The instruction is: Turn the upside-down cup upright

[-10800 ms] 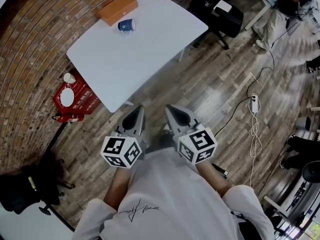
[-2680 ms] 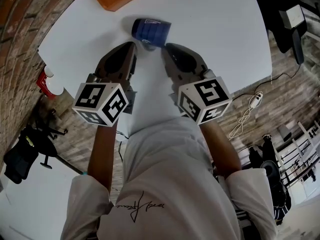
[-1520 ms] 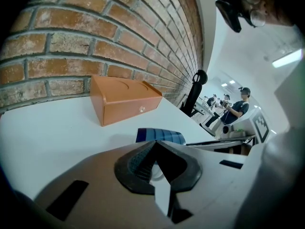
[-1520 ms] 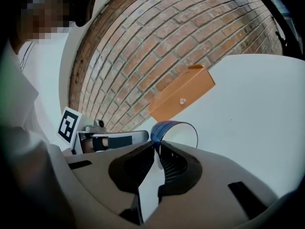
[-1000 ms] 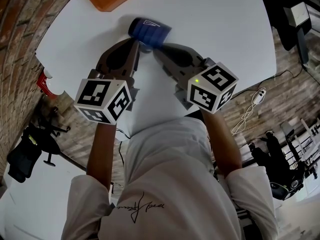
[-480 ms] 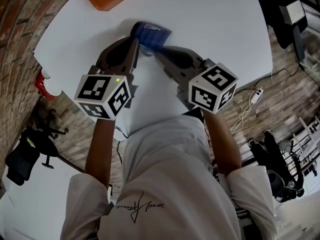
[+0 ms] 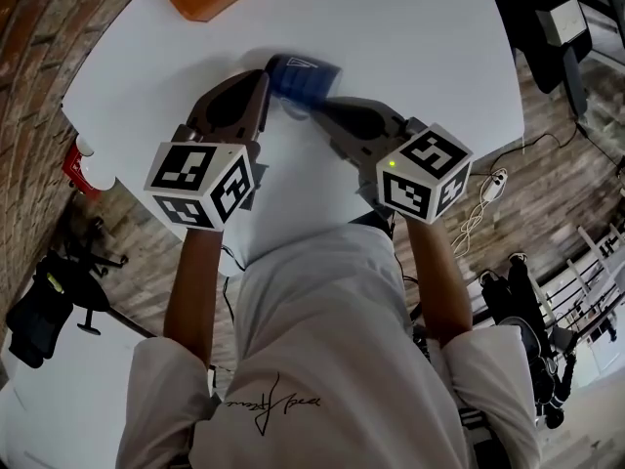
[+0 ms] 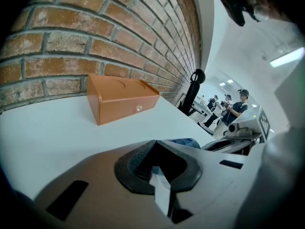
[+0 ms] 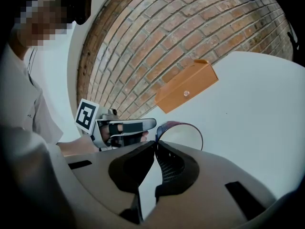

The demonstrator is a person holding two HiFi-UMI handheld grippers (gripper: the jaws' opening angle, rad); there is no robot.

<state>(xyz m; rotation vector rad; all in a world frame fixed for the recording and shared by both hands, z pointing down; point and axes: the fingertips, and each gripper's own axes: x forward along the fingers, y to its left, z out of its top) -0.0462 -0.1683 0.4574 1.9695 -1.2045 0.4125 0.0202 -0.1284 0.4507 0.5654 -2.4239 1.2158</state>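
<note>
Pinching rim of blue cup point(image 7: 301, 74) on white surface point(image 7: 420, 27), right tool point(image 9: 155, 146) clamped tight; left tool point(image 8: 155, 144) closed, empty.

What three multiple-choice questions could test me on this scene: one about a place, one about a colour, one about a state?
1. Where does the orange box stand?
A. on the floor
B. on the white table, near the brick wall
C. on a chair

2. What colour is the outside of the cup?
A. red
B. blue
C. green

3. How are the fingers of the left gripper?
A. wide apart
B. shut on the orange box
C. together, with nothing between them

Answers:
1. B: the left gripper view shows the box on the tabletop in front of the bricks.
2. B: the head view shows its blue side.
3. C: the tips meet in the left gripper view.
</note>
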